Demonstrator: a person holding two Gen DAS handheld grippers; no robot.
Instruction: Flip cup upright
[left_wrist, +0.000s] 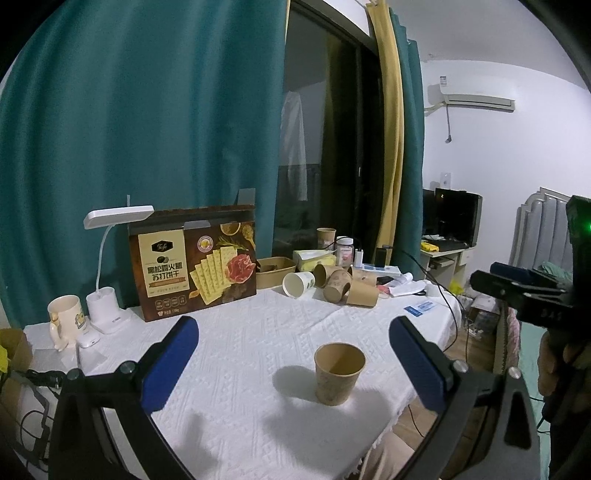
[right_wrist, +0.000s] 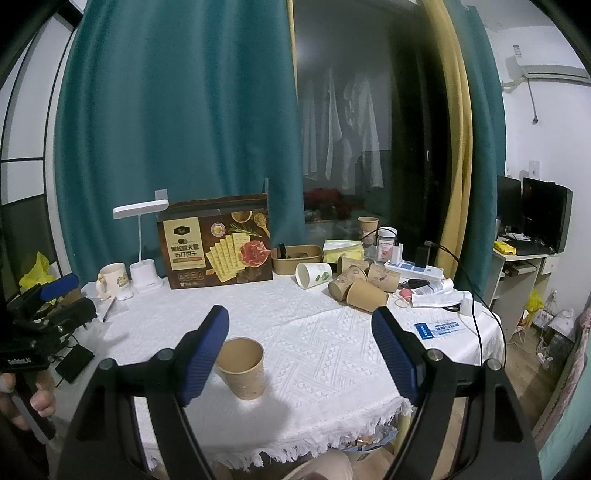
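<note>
**One cup upright, more lying at the back**

Nearest, the left hand-held gripper (left_wrist: 293, 345) and the right hand-held gripper (right_wrist: 300, 345) both hang spread wide, grasping nothing. Between them the brown paper cup (left_wrist: 339, 373) stands mouth-up on the white-clothed counter (left_wrist: 240, 332), untouched by either, so that flip looks finished. Farther back, beside the cracker box (left_wrist: 194, 264), a cluster of tipped cups (left_wrist: 334, 282) lies on its sides; these probably remain, though distance blurs them.

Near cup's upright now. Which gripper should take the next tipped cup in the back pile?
Right, probably. The tipped cups lie back-right, roughly ahead of the open right gripper. The open left gripper faces the upright cup, pile further off.
</note>
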